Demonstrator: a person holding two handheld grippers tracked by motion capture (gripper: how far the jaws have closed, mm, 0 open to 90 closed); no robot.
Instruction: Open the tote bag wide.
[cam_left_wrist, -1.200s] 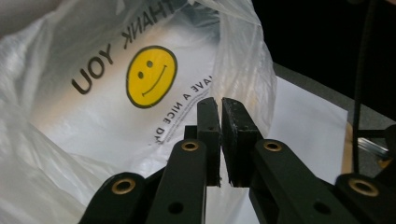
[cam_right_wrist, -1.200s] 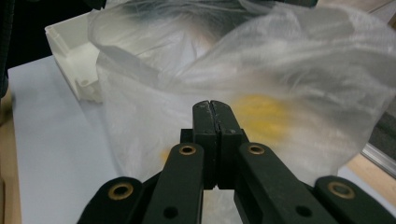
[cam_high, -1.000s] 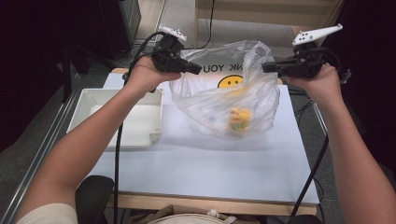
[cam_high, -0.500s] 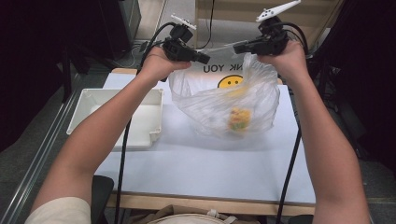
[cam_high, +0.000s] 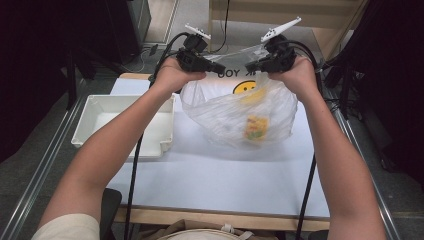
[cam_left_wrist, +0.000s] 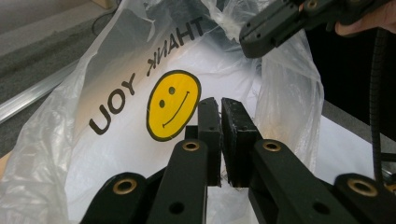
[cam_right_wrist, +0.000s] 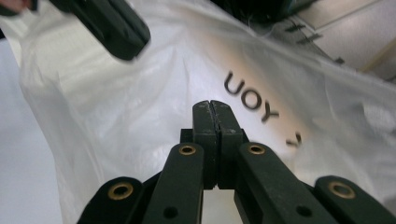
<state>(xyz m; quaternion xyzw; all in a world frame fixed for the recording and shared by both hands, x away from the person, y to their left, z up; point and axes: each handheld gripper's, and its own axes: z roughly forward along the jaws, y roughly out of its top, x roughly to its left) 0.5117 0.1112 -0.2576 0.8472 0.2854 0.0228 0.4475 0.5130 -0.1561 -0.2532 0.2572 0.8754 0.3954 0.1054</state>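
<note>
A clear plastic bag (cam_high: 225, 112) printed with "THANK YOU" and a yellow smiley (cam_high: 245, 88) hangs over the back of the white table (cam_high: 210, 175). A yellow packet (cam_high: 255, 127) lies at its bottom. My left gripper (cam_high: 220, 67) and right gripper (cam_high: 250, 65) face each other close together, each shut on the bag's top edge. In the left gripper view my left gripper (cam_left_wrist: 220, 105) has its jaws nearly together before the bag (cam_left_wrist: 116, 140), with the right gripper (cam_left_wrist: 275, 28) above. The right gripper view has my right gripper (cam_right_wrist: 211, 108) pressed tight against the bag (cam_right_wrist: 140, 116).
A white plastic tray (cam_high: 80, 131) sits on the table's left side, beside the left forearm. Metal rails (cam_high: 40, 175) run along the table's sides. Cables trail from both grippers down past the front edge.
Both hands have drawn together, the right gripper moving left the farthest, so the bag's mouth has narrowed from wide to nearly closed. The bag now hangs bunched between them.
</note>
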